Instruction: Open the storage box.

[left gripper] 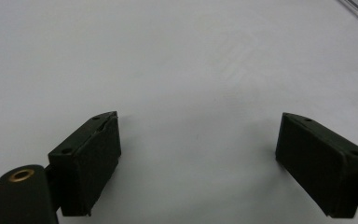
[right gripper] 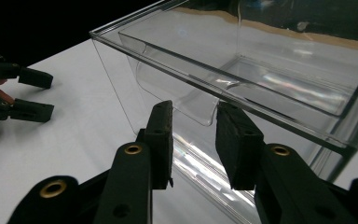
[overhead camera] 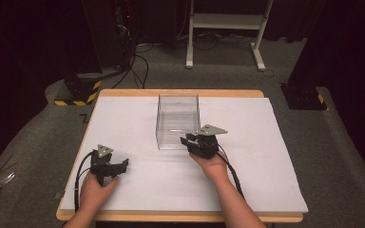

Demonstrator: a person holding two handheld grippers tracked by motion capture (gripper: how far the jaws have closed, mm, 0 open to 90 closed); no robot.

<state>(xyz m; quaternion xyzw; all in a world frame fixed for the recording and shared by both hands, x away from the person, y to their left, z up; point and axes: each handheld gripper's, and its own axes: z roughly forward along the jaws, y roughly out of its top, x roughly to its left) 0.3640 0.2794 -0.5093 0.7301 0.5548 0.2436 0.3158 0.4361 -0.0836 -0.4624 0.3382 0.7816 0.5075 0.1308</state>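
A clear plastic box [overhead camera: 177, 121], open at the top, stands on the white table [overhead camera: 256, 161] a little behind its middle. My right gripper [overhead camera: 188, 141] is at the box's front right corner. In the right gripper view its jaws [right gripper: 193, 140] stand a narrow gap apart, just below the box's rim [right gripper: 177, 56] and close to its near wall, with no pad visibly pressing on it. My left gripper [overhead camera: 122, 165] rests near the table's front left; in its own view [left gripper: 198, 154] it is open wide over bare white surface. The left gripper [right gripper: 25, 95] also shows at the left of the right gripper view.
The table's wooden edge [overhead camera: 180, 217] runs along the front. On the carpet behind stand a white frame's legs [overhead camera: 223, 33], a black-and-yellow striped base [overhead camera: 78, 92] at the back left, and a black base [overhead camera: 304, 97] at the back right. Cables [overhead camera: 138, 66] trail there.
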